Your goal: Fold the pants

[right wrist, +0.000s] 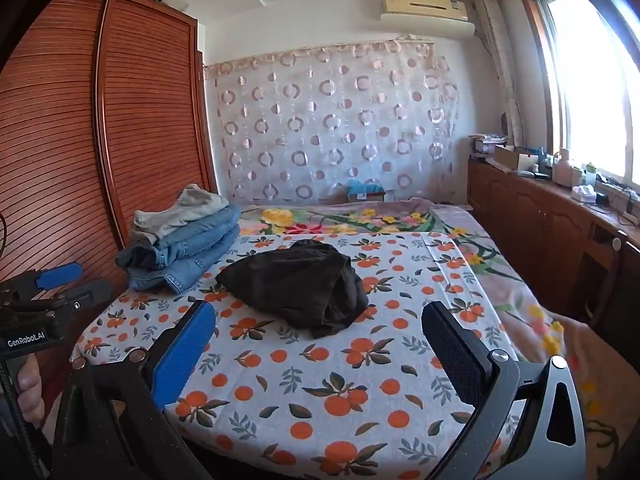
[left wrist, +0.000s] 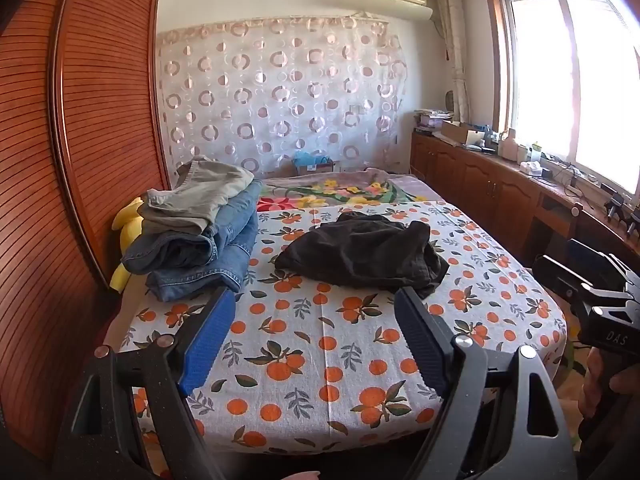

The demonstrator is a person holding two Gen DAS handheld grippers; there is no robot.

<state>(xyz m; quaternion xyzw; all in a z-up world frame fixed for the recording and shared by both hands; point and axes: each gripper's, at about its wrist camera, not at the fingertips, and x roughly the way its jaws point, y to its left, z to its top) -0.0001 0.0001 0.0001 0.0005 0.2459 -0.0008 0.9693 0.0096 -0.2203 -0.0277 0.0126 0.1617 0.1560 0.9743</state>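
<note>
Hovering with left gripper and right gripper both spread wide and empty, facing black pants crumpled mid-bed, likely light, limp and floppy, best pinched along the waistband edge.

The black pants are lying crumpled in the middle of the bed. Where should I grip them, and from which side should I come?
Probably grip the black pants at the bunched folds on their near right corner, coming from the foot of the bed. That thick, raised edge faces both open grippers, the left gripper and the right gripper; the flatter left part offers less to pinch. Waistband and legs cannot be told apart.
</note>
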